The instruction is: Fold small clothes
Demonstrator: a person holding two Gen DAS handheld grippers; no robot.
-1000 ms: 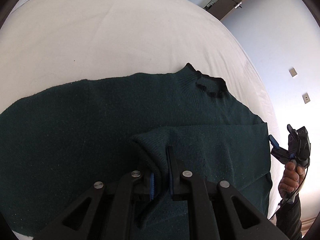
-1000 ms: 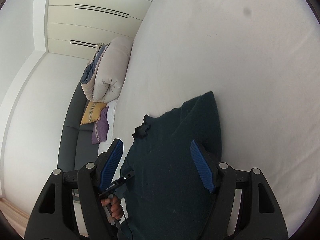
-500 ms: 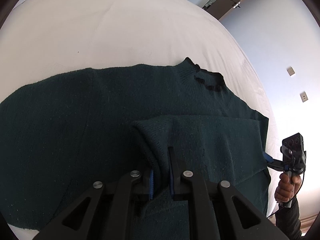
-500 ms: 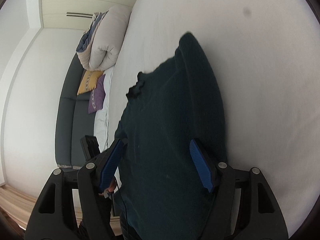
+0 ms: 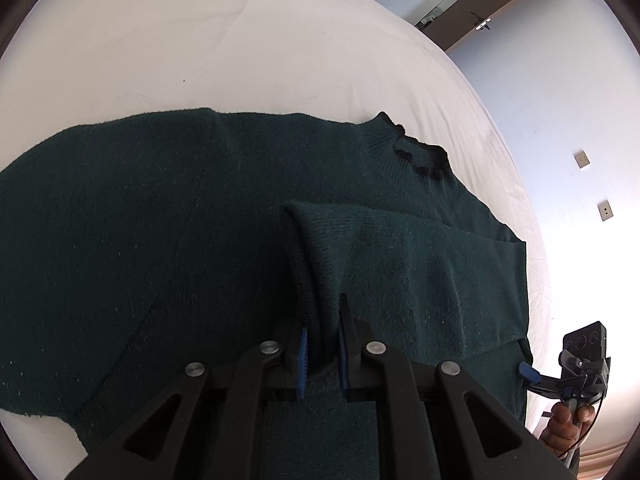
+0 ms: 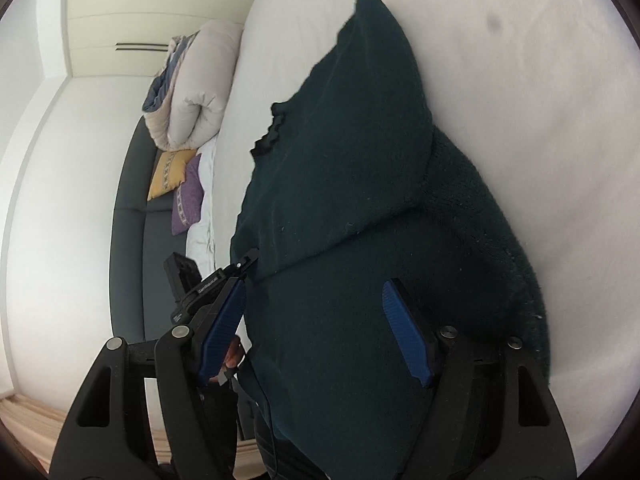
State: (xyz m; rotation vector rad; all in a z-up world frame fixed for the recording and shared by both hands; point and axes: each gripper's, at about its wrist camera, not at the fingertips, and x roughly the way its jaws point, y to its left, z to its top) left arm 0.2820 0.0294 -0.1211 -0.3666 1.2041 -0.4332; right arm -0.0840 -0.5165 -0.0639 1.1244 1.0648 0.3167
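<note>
White bed (image 5: 200, 40) | left gripper (image 5: 322, 354) clamps green sweater (image 5: 160, 220) cuff | right gripper (image 6: 316, 328) agape, empty | writing unreadable

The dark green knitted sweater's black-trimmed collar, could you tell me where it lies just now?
In the left wrist view the black-trimmed collar sits right of centre at the dark green knitted sweater's far edge, against the white bed sheet.

white bed (image 5: 248, 40), grey sofa (image 6: 132, 216), cream wardrobe (image 6: 160, 12), pale walls (image 5: 568, 92)
</note>
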